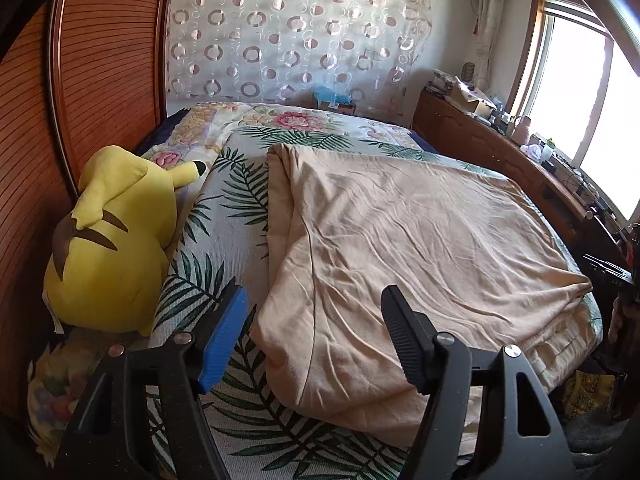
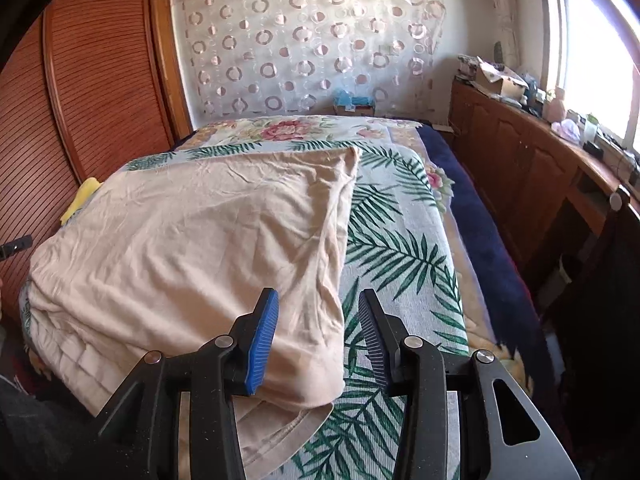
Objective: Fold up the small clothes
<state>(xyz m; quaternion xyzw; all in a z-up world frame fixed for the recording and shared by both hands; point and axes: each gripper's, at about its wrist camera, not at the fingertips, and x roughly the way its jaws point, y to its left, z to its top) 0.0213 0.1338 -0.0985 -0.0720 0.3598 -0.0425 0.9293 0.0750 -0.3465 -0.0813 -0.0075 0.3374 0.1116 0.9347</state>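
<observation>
- Left wrist view: left gripper [image 1: 314, 336] hovers with fingers spread, empty, over a beige garment [image 1: 420, 248] lying on the bed [image 1: 224, 216], beside a Pikachu plush [image 1: 116, 240].
- Right gripper [image 2: 318, 334] fingers parted, empty, above the garment's edge.

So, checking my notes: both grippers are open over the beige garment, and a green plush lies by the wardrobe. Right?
Not quite: the plush is yellow, as the left wrist view shows. Both grippers, left and right, are open over the garment.

Left gripper [image 1: 314, 338]: lower frame centre, jaws spread wide, empty. Right gripper [image 2: 318, 338]: lower centre, jaws parted, empty.
</observation>
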